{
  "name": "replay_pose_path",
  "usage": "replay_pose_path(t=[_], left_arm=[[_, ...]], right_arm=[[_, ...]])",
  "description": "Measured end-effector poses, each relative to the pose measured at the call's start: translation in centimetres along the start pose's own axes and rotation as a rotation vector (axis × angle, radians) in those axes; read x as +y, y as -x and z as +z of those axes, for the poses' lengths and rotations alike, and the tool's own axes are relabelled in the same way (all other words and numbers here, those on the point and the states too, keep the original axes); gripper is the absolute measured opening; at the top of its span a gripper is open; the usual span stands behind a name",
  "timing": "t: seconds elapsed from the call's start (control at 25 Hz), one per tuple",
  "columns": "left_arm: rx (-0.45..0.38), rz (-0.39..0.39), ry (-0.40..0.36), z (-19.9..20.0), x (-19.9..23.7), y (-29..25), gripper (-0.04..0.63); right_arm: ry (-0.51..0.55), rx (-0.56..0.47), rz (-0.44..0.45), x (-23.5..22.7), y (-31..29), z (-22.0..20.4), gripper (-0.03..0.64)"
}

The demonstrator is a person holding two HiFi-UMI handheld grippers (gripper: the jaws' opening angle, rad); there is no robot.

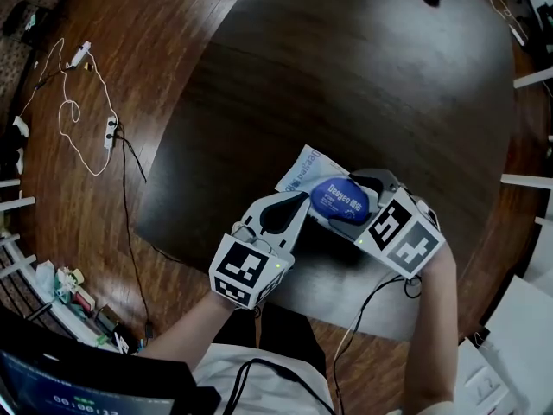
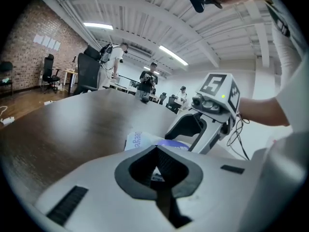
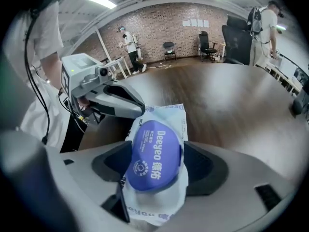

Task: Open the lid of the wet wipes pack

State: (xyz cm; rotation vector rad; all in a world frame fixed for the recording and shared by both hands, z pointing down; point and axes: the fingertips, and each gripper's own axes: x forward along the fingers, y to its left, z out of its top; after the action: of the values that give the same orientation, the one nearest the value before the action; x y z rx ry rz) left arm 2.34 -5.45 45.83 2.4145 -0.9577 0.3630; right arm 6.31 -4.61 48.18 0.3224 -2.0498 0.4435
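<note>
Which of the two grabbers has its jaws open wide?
The right gripper: its jaws stand wide apart on either side of the wet wipes pack and its blue lid. The left gripper has its jaws pinched together on the pack's edge.

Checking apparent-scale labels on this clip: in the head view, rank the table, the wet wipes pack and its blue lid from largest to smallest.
1. table, by far the largest
2. wet wipes pack, partly covered
3. blue lid, lying within the pack's outline
</note>
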Motion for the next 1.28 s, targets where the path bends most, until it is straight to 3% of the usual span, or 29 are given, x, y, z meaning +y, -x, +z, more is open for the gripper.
replay_pose_path(t=[0.16, 0.32, 0.56, 0.84, 1.28], left_arm=[[0.029, 0.018, -0.076, -0.5, 0.2, 0.1, -0.005], [0.034, 0.002, -0.078, -0.5, -0.3, 0.0, -0.005], [0.08, -0.019, -0.115, -1.4, -1.0, -0.1, -0.005], [0.216, -0.04, -0.304, -3.4, -2.3, -0.5, -0.005], [0.205, -0.046, -0.297, -3.3, -2.3, -0.7, -0.005]], right_arm=[[-0.012, -0.012, -0.04, 0.6, 0.2, 0.4, 0.353], [0.0, 0.029, -0.109, -0.1, -0.2, -0.1, 0.353], [0.058, 0.067, -0.144, -0.1, -0.7, -0.7, 0.353], [-0.058, 0.014, -0.013, 0.0, -0.8, -0.9, 0.339], [-0.215, -0.087, 0.207, -0.2, -0.1, -0.5, 0.334]])
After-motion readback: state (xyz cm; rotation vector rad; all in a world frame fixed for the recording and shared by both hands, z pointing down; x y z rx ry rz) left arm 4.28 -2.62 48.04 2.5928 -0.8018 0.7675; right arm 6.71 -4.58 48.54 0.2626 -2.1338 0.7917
